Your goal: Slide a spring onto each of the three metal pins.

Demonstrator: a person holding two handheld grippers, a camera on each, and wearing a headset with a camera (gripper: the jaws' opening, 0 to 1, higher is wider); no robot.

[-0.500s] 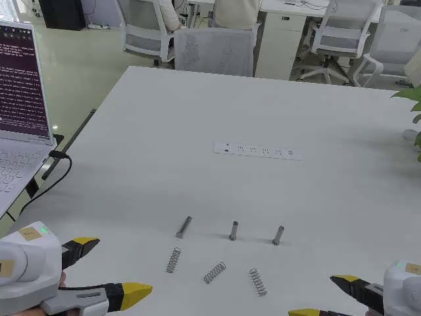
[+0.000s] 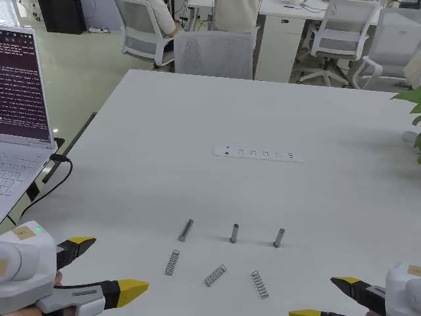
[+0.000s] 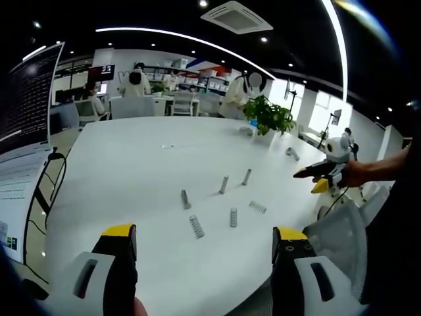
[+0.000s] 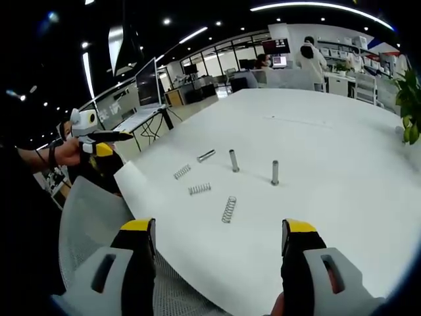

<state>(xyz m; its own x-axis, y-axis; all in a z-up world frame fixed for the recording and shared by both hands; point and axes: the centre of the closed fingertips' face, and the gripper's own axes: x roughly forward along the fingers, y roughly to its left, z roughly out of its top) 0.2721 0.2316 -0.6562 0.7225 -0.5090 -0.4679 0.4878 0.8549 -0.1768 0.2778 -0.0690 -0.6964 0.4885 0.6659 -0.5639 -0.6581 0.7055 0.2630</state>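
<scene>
The left spring (image 2: 172, 262), the middle spring (image 2: 215, 275) and the right spring (image 2: 259, 284) lie loose in a row on the white table (image 2: 197, 125). Just beyond them are the left pin (image 2: 185, 230), the middle pin (image 2: 234, 233) and the right pin (image 2: 279, 237), and no spring is on any pin. In the head view, compared with half a second ago, the whole picture has slipped a little downward. I take this for a movement of the head, because springs and pins keep the same places relative to each other. The left gripper (image 2: 108, 268) sits a little lower at the near left corner. The right gripper (image 2: 325, 299) waits at the near right edge. Both have their jaws apart and nothing between them.

In the left gripper view the jaws stand wide apart, well short of the left spring (image 3: 197, 226), and the right gripper (image 3: 322, 174) is seen far across the table.

In the right gripper view the jaws are also apart and empty. The right spring (image 4: 229, 209) is the nearest one. The left pin (image 4: 206, 155) lies on its side, while the other two pins stand upright.

So, in my judgement, almost nothing has changed for the task: it is not yet begun, and the lying pin may need some care first.
</scene>
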